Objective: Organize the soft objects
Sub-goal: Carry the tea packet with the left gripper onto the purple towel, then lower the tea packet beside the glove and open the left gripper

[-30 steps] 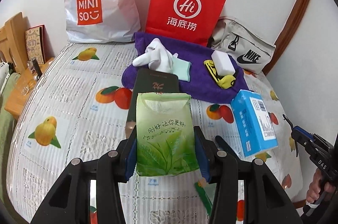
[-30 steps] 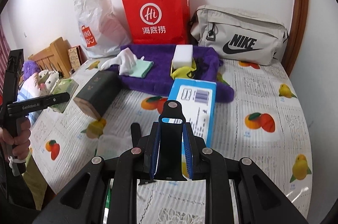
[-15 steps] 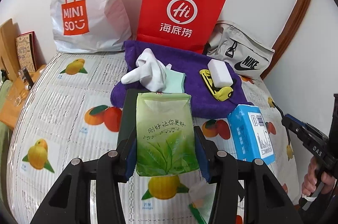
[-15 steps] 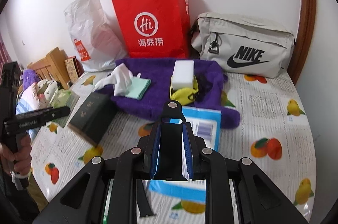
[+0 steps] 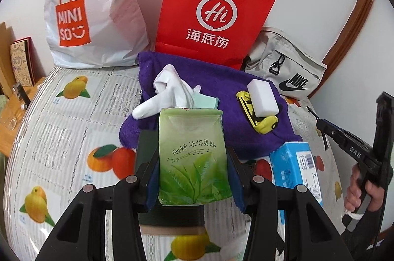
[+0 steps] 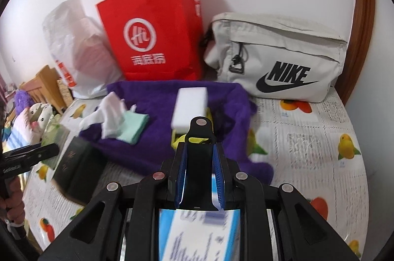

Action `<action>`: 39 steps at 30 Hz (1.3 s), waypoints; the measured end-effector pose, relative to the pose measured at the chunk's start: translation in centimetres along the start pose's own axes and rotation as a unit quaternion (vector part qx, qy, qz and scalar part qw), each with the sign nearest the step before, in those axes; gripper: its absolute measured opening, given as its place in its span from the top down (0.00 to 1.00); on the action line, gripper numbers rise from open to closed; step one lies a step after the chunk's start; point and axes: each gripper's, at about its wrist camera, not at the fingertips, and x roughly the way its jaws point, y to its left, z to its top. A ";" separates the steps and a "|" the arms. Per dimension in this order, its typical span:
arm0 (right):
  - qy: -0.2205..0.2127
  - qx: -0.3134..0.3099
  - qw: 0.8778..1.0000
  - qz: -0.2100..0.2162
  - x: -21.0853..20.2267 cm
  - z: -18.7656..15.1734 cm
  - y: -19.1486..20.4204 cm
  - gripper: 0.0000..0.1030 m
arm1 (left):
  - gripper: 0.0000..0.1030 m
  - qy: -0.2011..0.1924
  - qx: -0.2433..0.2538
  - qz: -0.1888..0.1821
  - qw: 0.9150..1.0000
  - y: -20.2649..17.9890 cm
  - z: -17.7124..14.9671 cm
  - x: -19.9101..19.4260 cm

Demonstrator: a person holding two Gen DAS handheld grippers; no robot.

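Basically a bed point(image 5: 59, 128) with a fruit-print cover, bags along the far wall: white Miniso bag point(image 5: 93, 9) left, red paper bag point(image 5: 211, 9) middle, grey Nike bag point(image 6: 278, 54) right. Purple towel point(image 5: 216, 86) lies just near of the red bag, carrying a white cloth point(image 5: 170, 88), mint cloth point(image 6: 133, 125), white sponge block point(image 5: 262, 97) and a yellow item point(image 5: 266, 125). Blue box point(image 5: 295, 169) near right, dark box point(image 6: 76, 162) near left. Left gripper point(image 5: 194, 177) is about half open, clamped on a green tissue pack point(image 5: 192, 157) held upright above the dark box. Right gripper point(image 6: 198, 177) is narrow, pinching a black flat strap-like piece point(image 6: 199, 162) over the blue box.
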 end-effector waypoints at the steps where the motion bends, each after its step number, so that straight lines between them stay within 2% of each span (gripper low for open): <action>1: 0.002 0.003 1.000 -0.003 0.6 0.4 -0.4 0.79 | 0.56 0.001 0.000 0.001 1.000 0.0 0.2 0.2; 17: 0.055 0.034 0.998 0.000 8.1 1.4 -2.9 0.79 | 0.55 0.016 0.007 -0.003 1.000 -0.3 3.7 4.5; 34: 0.095 0.010 0.995 0.009 11.3 1.9 -2.5 0.77 | 0.55 0.051 0.013 -0.018 0.998 -1.8 6.3 9.8; 37: 0.089 0.005 0.996 0.012 10.7 2.0 -2.3 0.67 | 0.55 0.066 0.018 -0.016 0.998 -2.2 6.4 11.2; 39: 0.080 -0.001 0.997 0.011 10.0 2.1 -2.0 0.57 | 0.55 0.074 0.019 -0.014 0.997 -2.3 6.4 11.9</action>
